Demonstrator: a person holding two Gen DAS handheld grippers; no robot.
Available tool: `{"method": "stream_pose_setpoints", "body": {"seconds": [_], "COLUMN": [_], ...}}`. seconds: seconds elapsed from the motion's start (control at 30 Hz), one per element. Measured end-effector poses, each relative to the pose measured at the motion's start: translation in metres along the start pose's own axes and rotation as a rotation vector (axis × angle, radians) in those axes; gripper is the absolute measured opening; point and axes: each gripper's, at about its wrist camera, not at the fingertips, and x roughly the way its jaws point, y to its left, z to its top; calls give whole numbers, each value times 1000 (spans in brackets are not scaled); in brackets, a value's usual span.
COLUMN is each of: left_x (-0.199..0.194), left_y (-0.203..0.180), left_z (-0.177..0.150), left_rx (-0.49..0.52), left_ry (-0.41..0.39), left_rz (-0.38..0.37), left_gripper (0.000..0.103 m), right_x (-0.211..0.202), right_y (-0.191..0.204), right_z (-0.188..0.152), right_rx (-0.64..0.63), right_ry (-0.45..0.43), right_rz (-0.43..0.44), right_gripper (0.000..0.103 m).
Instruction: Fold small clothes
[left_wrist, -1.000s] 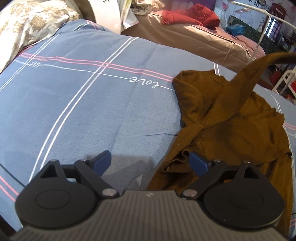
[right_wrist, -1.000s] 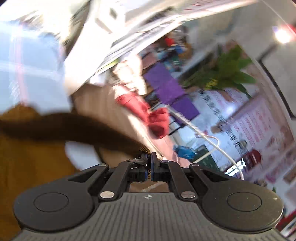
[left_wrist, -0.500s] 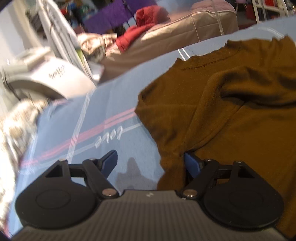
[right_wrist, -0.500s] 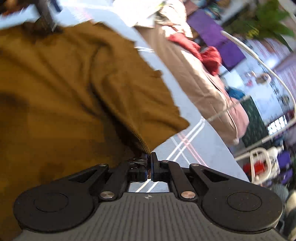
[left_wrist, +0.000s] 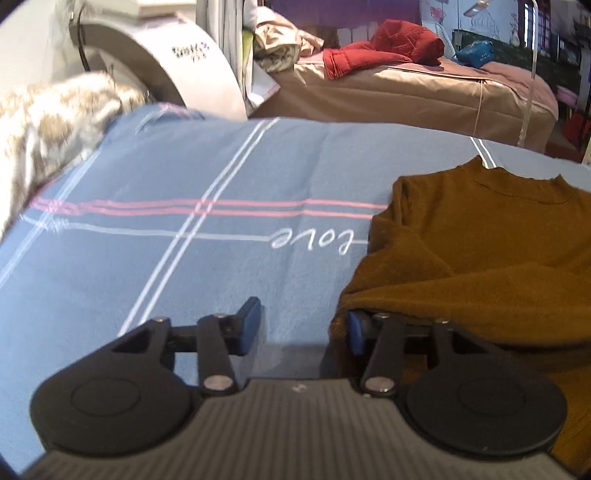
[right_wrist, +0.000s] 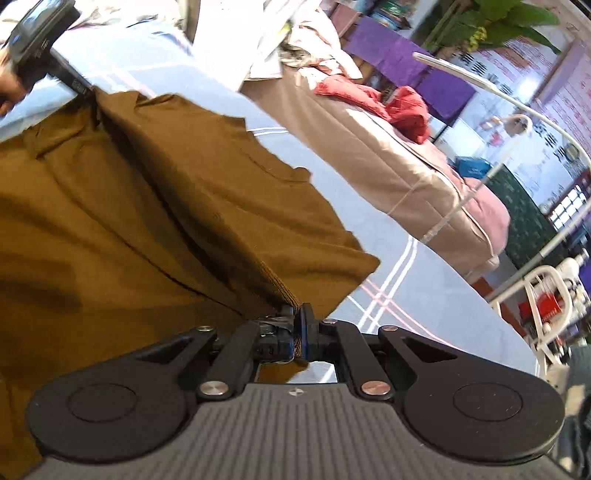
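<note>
Left wrist view: left gripper (left_wrist: 301, 325) spread wide at the brown sweater (left_wrist: 480, 258) edge on the blue bedsheet (left_wrist: 184, 258), one finger under fabric, likely anchoring the fold.

Right wrist view: right gripper (right_wrist: 295, 328) pinching the sweater's cuff (right_wrist: 284, 295), probably to carry the sleeve across.

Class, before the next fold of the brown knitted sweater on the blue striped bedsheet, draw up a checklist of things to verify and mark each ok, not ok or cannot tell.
1. Right gripper clamped on the brown knitted sweater at its ribbed edge: ok.
2. Left gripper gripping cloth: not ok; jaws wide open, one finger tucked under a fold.
3. Neckline lying flat: ok.
4. Sweater body smooth: not ok, creases and a folded-over layer.
5. Bare blue striped bedsheet beside the sweater: ok.
6. Far sleeve position: cannot tell.
</note>
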Motion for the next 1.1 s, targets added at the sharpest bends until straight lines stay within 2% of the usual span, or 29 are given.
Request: {"method": "stream_pose_setpoints", "body": {"seconds": [0.07,0.13,0.2,0.27,0.33,0.4,0.43,0.5,0.63,0.7,0.77,0.8,0.87,0.9,0.93,0.97,1.0,1.1], "left_x": [3,4,3,1,0,1,3,8,11,9,7,8,21,20,12,4,2,11], "left_y": [11,27,44,55,61,62,64,67,78,87,105,118,141,150,152,146,134,84], "left_z": [-4,-5,-2,3,7,8,8,6,8,11,11,7,-1,-2,1,10,22,51], "left_rx": [-24,-102,-176,-241,-259,-232,-223,-219,-221,-300,-444,-551,-725,-798,-819,-766,-684,-510], "left_ry": [29,59,83,117,149,176,187,227,243,256,263,267,334,315,242,175,147,209], "left_rz": [-19,-52,-97,-124,-136,-127,-132,-170,-203,-224,-283,-354,-510,-470,-392,-360,-364,-374], "left_gripper": [69,77,80,90,95,100,103,103,103,103,103,103,102,102,102,102,102,88], "right_x": [7,8,1,-4,-11,-16,-20,-27,-28,-25,-19,-18,-16,-15,-16,-15,-11,-6], "right_y": [10,20,34,51,56,45,40,23,-8,-16,-20,-20,-21,-20,-20,-20,-20,-15], "right_z": [-6,-15,-25,-35,-42,-46,-49,-54,-53,-52,-50,-49,-48,-48,-48,-49,-47,-40], "right_rx": [-26,-41,-92,-156,-155,-62,7,138,342,414,459,478,517,537,554,569,580,609], "right_ry": [26,43,33,35,5,-3,-6,-26,-30,-27,-33,-32,-23,-18,-17,-17,-14,-3], "right_rz": [39,120,234,243,203,218,227,235,223,213,227,235,250,256,258,261,265,262], "right_gripper": [5,6,6,8,26,36,54,76,76,76,76,76,77,77,77,77,77,77]}}
